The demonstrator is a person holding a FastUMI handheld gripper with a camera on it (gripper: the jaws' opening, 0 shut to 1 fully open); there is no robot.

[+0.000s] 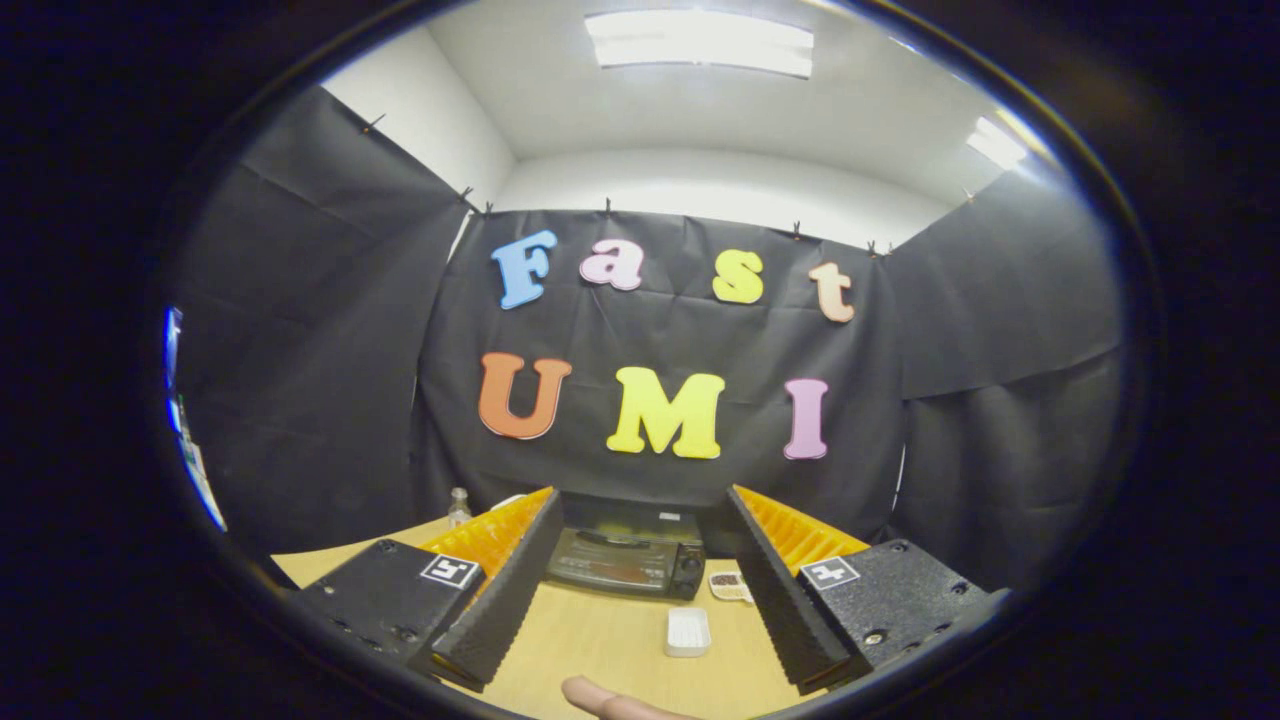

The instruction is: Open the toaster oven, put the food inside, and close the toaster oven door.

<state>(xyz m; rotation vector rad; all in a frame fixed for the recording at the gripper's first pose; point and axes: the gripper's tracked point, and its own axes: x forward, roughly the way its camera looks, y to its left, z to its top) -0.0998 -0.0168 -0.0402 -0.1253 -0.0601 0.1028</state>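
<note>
Nearest to us, a fingertip (600,697) is showing at the table's near edge, and the rest of the hand is cut off. We are holding the gripper (625,580) above the wooden table (590,640) with its two fingers spread wide apart and gripping nothing. Beyond them, at the far side of the table against the black cloth wall, the toaster oven (625,558) is standing: one dark box with its glass door closed and knobs on its right side. Between the fingers one small white tray (688,631) is lying, and one small dish (728,584) holding something dark, too small to identify, sits beside the oven. One bottle (458,505) is standing behind the left finger, partly hidden.
</note>
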